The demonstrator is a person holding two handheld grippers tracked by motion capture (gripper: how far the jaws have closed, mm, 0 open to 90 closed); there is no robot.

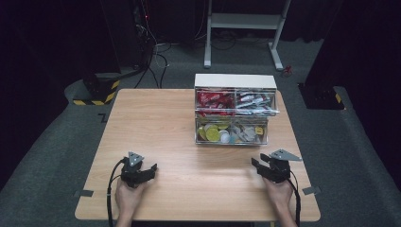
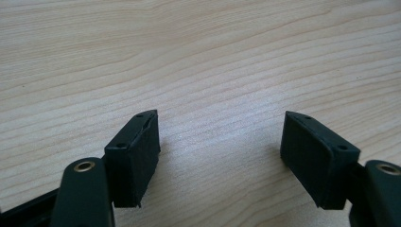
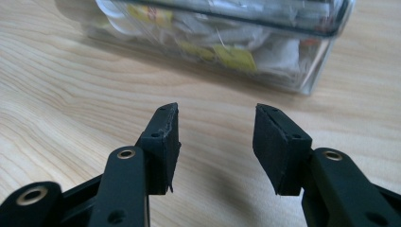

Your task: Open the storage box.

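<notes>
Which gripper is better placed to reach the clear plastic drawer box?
Right. The right gripper sits nearer the clear plastic drawer box and faces it, jaws apart and empty. The left gripper faces bare wooden table.

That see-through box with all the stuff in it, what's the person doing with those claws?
A person holds a claw in each hand, resting at the near side of the wooden table. The left claw and right claw are both open with nothing in them. The clear drawer box, packed with red packets on top and yellow and white bits below, sits untouched farther back. The right claw points toward it.
</notes>
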